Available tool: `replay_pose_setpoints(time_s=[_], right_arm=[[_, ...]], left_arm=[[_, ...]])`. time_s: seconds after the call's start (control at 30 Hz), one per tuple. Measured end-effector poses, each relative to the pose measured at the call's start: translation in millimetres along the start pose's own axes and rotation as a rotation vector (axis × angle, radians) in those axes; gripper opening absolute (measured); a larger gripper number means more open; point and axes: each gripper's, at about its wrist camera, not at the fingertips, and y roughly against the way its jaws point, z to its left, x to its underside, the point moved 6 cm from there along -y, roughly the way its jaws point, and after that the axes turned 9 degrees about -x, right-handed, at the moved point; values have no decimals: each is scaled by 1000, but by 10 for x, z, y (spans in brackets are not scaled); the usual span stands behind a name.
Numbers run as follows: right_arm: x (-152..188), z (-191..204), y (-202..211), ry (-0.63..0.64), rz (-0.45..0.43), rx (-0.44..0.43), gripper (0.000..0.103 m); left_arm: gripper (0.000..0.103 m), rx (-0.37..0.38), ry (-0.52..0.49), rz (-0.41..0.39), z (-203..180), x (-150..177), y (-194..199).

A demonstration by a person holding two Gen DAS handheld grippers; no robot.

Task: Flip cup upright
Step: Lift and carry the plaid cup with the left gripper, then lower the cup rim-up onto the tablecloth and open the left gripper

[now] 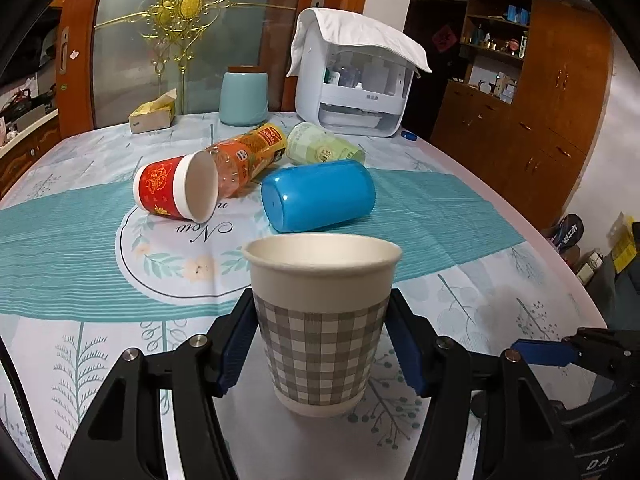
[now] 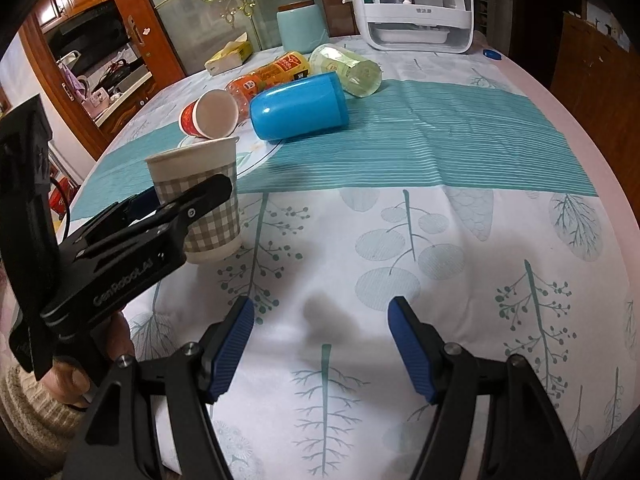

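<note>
The checked paper cup (image 1: 322, 326) stands upright, mouth up, on the tablecloth (image 1: 460, 296) between the pads of the left gripper (image 1: 322, 344), which appear to bear on its sides; the flip looks complete, so the next move calls for releasing the cup without tipping it. Only the right wrist view shows the right gripper (image 2: 320, 350) spread wide and empty, well apart from the cup, and that the cup's base rests on the cloth.

The paper cup (image 1: 322, 326) stood upright on the desk (image 1: 460, 300), open mouth upward. It was white at the rim and foot, with a grey-and-white checked band around its body, and its white inside looked empty.
</note>
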Motion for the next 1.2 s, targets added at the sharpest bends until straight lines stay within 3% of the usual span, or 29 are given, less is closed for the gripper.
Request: replay_pose_setpoints(time_s=[0.4, 0.6, 1.2], right_arm=[[36, 32, -17, 19, 5, 10, 70], [60, 56, -27, 27, 13, 7, 70], [194, 188, 62, 36, -1, -11, 70]], left_arm=[[65, 3, -67, 46, -115, 257, 116], [74, -3, -46, 59, -79, 280, 210], [77, -91, 19, 188, 72, 405, 490]])
